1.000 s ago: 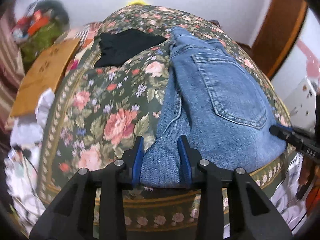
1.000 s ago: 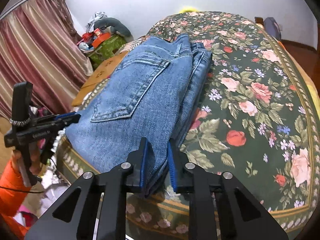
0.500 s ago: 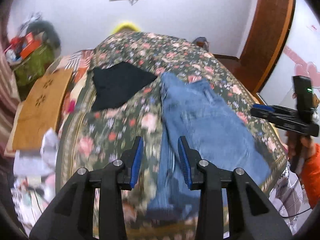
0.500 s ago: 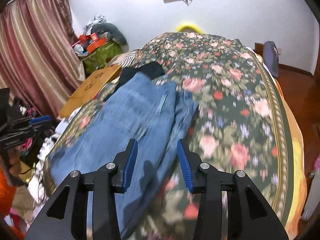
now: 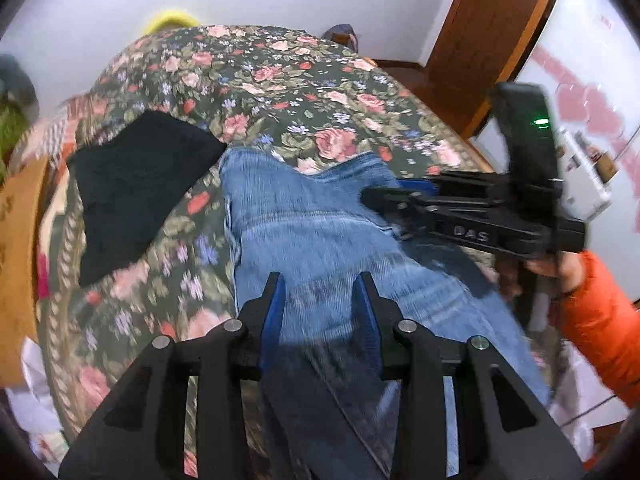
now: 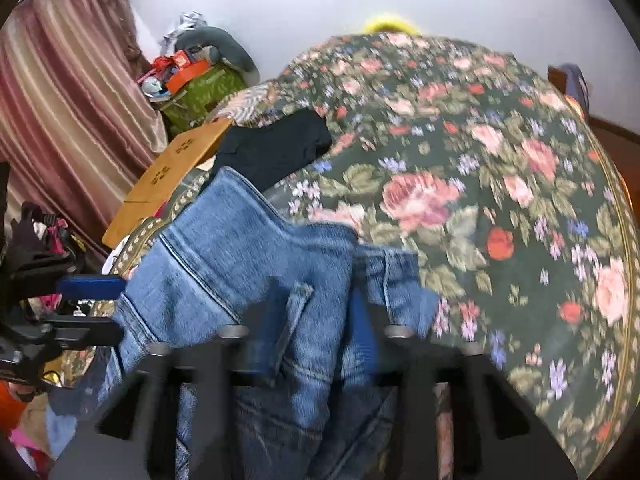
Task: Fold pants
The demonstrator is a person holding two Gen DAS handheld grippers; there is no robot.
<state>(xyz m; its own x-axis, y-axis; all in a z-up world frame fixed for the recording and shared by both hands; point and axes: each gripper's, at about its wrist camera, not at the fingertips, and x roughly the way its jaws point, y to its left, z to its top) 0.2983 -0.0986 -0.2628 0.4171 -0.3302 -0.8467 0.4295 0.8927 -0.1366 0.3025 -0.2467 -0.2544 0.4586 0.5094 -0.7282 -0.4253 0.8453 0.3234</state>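
Blue jeans (image 5: 320, 236) lie folded on a floral bedspread (image 5: 280, 80), reaching the near edge. My left gripper (image 5: 319, 308) is open and empty, above the jeans' near part. My right gripper (image 5: 384, 196) shows in the left wrist view over the jeans' right side. In the right wrist view the jeans (image 6: 248, 248) drape in front of the right gripper (image 6: 304, 320). Its fingers are blurred and partly covered by denim, so its state is unclear. The left gripper (image 6: 92, 300) shows at the left edge.
A black garment (image 5: 132, 192) lies on the bed left of the jeans. A cardboard box (image 6: 172, 168) and a green bag (image 6: 200, 92) stand beside the bed by a pink curtain (image 6: 60, 112). A wooden door (image 5: 492, 40) is at the right.
Both grippers let go of the jeans and rose a second ago. Now both have come back down close over the jeans, and the right gripper sits against the denim.
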